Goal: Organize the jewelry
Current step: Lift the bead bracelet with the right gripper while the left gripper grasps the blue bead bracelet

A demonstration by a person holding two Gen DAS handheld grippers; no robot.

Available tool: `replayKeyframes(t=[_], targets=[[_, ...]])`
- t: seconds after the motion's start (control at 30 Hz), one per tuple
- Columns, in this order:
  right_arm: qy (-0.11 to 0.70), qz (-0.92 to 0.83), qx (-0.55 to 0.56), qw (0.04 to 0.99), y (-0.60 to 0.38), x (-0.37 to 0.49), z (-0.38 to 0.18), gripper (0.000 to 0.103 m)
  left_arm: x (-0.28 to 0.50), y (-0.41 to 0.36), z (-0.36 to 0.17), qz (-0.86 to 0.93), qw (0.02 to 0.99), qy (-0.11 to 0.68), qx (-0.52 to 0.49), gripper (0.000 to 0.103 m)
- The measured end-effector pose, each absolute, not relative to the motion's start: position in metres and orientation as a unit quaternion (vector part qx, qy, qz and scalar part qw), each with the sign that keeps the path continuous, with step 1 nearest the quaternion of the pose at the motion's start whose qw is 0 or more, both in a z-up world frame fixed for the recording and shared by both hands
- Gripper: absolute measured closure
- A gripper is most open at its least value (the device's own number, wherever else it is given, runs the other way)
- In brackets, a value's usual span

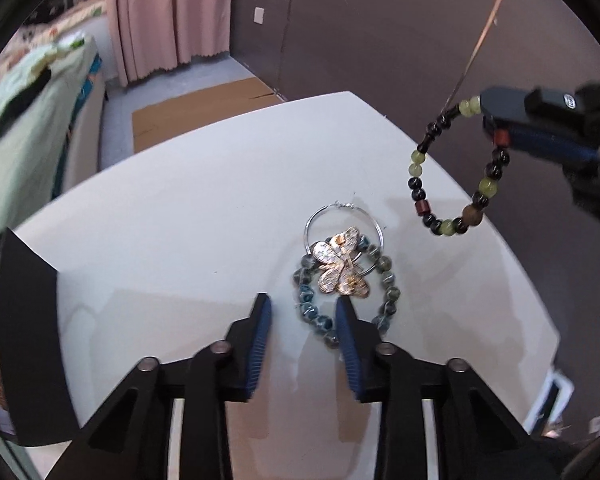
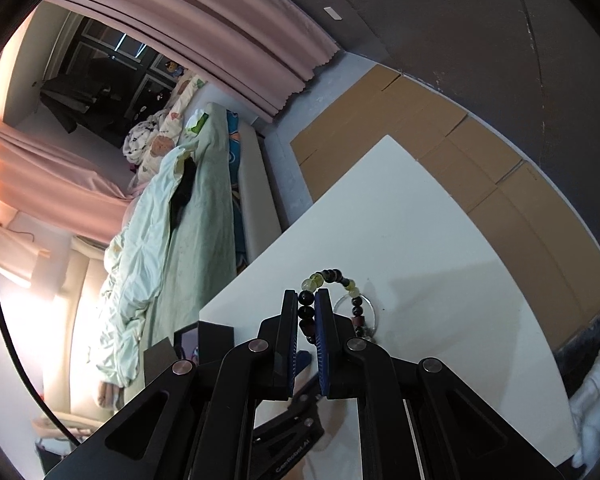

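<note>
A black, green and brown bead bracelet (image 1: 452, 176) hangs in the air above the white table's (image 1: 180, 240) right edge, pinched by my right gripper (image 1: 490, 120). In the right wrist view the same bracelet (image 2: 336, 280) sits between the shut fingers of the right gripper (image 2: 305, 300). On the table lie a blue-grey bead bracelet (image 1: 308, 304), a silver hoop (image 1: 344, 224) and a rose-gold butterfly pendant (image 1: 342, 268), piled together. My left gripper (image 1: 304, 308) is open, low over the table, its fingers either side of the blue bracelet's near left part.
A black box (image 1: 28, 340) stands at the table's left edge. Flattened cardboard (image 1: 204, 108) lies on the floor beyond the table. A bed with pale green bedding (image 2: 172, 216) is to the left, and pink curtains (image 1: 168, 12) hang behind.
</note>
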State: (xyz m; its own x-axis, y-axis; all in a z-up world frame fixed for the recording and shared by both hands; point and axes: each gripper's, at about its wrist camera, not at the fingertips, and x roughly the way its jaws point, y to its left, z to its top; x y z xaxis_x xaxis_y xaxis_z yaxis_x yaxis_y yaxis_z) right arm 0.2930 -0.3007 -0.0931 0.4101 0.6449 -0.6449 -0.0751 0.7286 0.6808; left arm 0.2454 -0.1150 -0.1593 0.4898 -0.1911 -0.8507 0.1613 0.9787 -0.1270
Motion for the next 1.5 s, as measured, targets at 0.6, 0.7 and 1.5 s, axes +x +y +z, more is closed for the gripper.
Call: replayKeyframes(t=[0.6, 0.7, 1.5], targets=[[0.495, 0.223, 0.276, 0.793, -0.305, 0.286, -0.093, 0.093, 0.231, -0.075, -0.124, -0.116, 0.881, 0.454, -0.064, 0.095], [0.496, 0.224, 0.273, 0.793, -0.304, 0.284, -0.093, 0.093, 0.225, -0.07, -0.109, -0.119, 0.89, 0.434, -0.074, 0.095], [0.483, 0.262, 0.24, 0.8, -0.253, 0.263, -0.088, 0.093, 0.172, 0.039, -0.042, -0.054, 0.924, 0.349, -0.151, 0.095]])
